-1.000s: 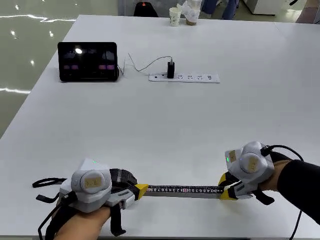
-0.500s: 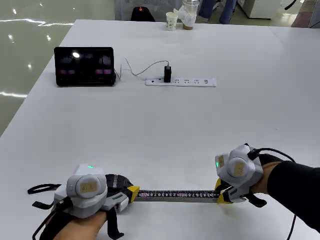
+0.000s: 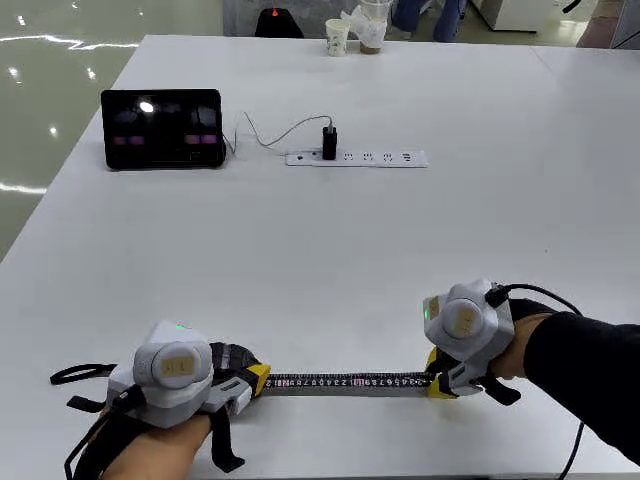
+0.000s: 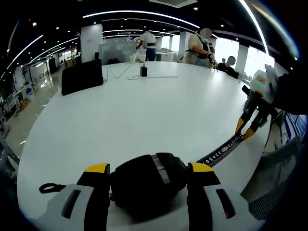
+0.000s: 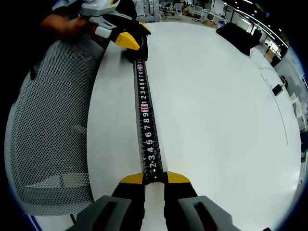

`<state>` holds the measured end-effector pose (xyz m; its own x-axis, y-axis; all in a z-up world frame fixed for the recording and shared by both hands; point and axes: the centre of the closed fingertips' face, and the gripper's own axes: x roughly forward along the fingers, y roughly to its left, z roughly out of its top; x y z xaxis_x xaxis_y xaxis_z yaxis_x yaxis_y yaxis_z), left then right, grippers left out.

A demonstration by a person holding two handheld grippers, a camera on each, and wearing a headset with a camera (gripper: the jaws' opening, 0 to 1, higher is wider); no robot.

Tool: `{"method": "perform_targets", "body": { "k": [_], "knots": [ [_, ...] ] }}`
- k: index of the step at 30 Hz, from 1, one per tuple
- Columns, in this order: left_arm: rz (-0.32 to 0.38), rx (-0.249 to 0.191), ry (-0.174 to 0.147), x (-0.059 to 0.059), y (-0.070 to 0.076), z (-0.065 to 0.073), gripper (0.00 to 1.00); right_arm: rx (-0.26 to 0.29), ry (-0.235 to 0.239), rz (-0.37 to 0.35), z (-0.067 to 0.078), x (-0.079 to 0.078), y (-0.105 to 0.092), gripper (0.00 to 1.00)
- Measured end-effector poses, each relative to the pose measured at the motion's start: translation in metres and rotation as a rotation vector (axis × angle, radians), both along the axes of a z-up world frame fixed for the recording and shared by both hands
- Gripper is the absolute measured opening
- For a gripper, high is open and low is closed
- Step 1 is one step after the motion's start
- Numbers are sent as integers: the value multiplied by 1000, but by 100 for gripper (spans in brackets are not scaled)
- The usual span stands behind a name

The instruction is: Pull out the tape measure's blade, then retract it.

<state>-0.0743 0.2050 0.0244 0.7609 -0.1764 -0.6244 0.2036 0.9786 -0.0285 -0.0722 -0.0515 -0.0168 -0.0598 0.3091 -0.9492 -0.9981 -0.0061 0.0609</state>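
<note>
The tape measure case (image 4: 147, 180), black and rounded, is seen at the bottom centre of the left gripper view. It is clamped between the yellow-tipped jaws of the left gripper (image 4: 148, 168), which are closed against its sides. In the head view it lies at the lower left of the frame, low over the white workbench (image 3: 400, 240).

From it the blade (image 5: 146, 120) is drawn out in a straight line toward the lower right of the head view. Whether it rests on the surface or runs just above it cannot be told. Its free end is pinched by the right gripper (image 5: 154, 177), whose jaws are shut narrowly on the strip at the bottom centre of the right gripper view, the low numerals nearest them.

The pull-out is judged done or nearly so, with the retraction not yet made. The case is judged rigid, compact and light, so a firm squeeze across its sides should be tolerated. The blade is judged thin, smooth and springy: stiff while straight, easily kinked if twisted, and likely to slip from a loose pinch. A spring pull toward the case is to be expected, so the end is best held close to its tip and guided back slowly rather than released.

A dark tablet (image 3: 162, 128) and a power strip (image 3: 370, 158) are seen well apart from the work, in the upper part of the head view.
</note>
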Motion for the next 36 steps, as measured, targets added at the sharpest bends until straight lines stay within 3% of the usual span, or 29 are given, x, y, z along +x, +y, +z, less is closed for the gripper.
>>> {"method": "perform_targets", "body": {
  "k": [8,36],
  "knots": [
    [-3,23,-1,-1,0,0,58,23,-6,0,0,1,0,11],
    [-3,16,-5,0,1,0,58,24,-16,-11,-1,1,7,11]
  ]
}}
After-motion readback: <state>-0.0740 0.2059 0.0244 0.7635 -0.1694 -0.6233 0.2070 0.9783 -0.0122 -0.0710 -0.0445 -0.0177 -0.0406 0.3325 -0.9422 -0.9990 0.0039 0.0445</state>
